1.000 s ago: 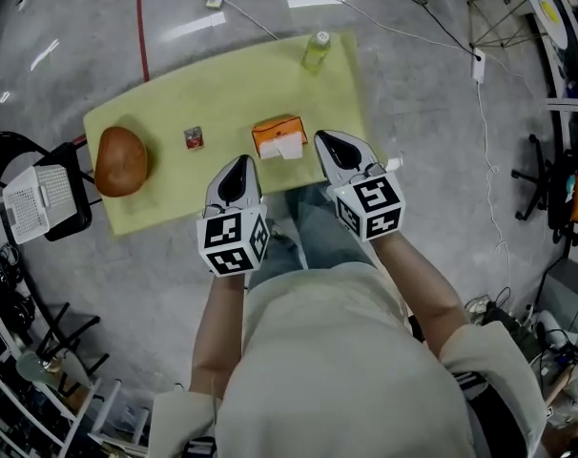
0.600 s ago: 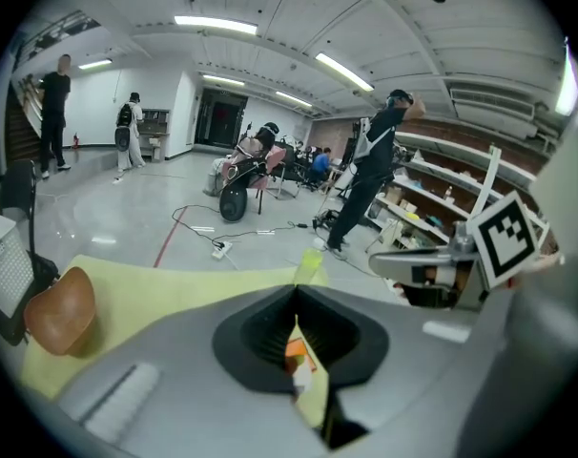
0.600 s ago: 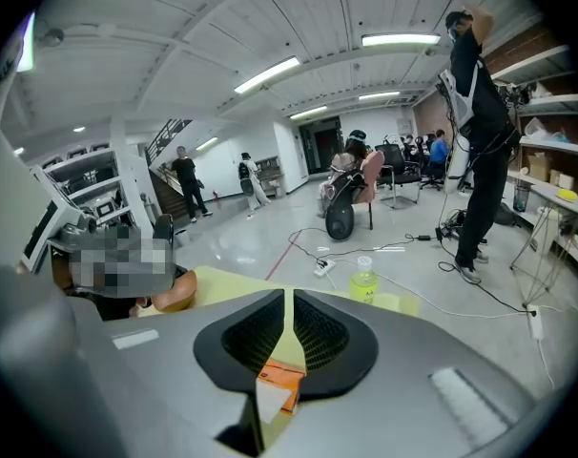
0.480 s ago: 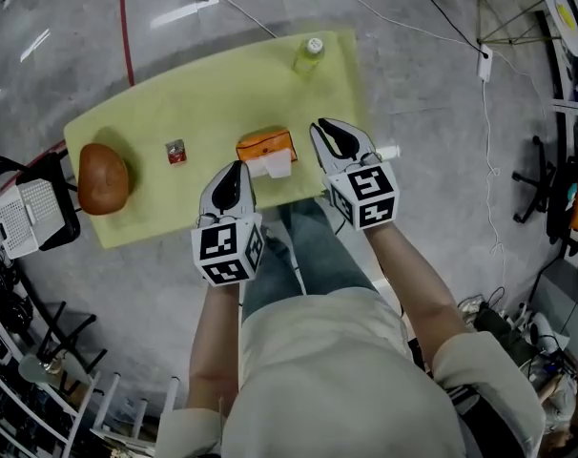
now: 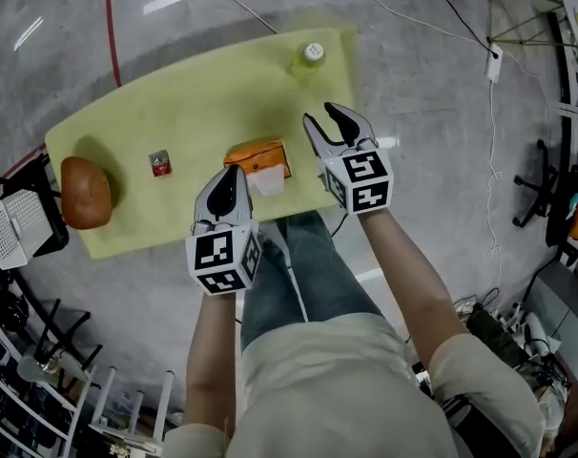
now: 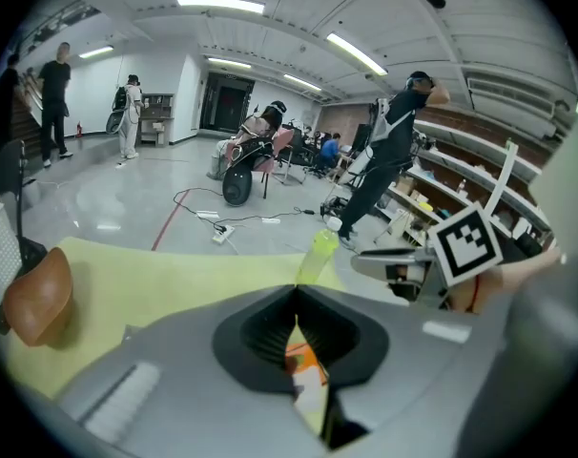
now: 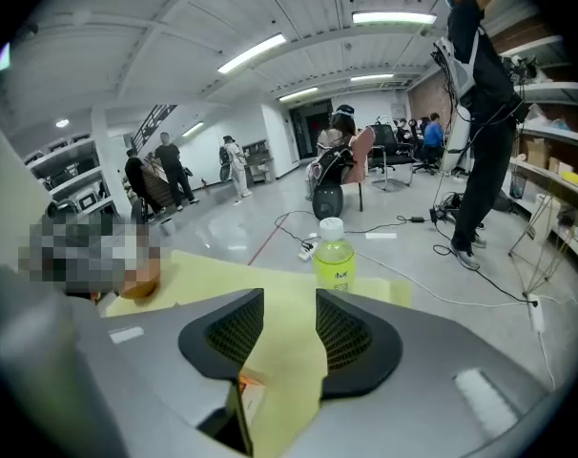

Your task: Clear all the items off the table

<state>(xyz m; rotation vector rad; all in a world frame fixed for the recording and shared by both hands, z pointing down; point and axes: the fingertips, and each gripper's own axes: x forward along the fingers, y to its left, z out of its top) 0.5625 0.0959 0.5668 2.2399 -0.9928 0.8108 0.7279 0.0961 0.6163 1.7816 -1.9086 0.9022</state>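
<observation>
four items lie on the yellow-green tabletop (image 5: 203,103), so none of the clearing shows as done: an orange tissue box (image 5: 258,158) near the front edge, a small red packet (image 5: 159,163) to its left, a brown rounded lump (image 5: 86,192) at the far left end, and a bottle of yellow-green drink (image 5: 311,57) upright at the far right corner.

over the last second both hands drop and reach forward from the person's lap toward the tabletop. the right gripper (image 5: 323,114) now hangs over the right part of the tabletop, just beside the tissue box on its right. its fingers, shut a second ago, have just been opening and stand partly apart with nothing between them. the left gripper (image 5: 234,172) sits at the front edge, just in front of the tissue box, its fingers pressed together and empty.

this reads as the approach to a first pick, with the right hand readying to grasp.

in the right gripper view the gap between the fingers shows only bare tabletop. the bottle stands beyond that gap and a little toward the right finger, well apart from the tips. a corner of the tissue box shows low under the left finger. in the left gripper view the tissue box shows through the slit below the closed fingers, close beneath them.
</observation>
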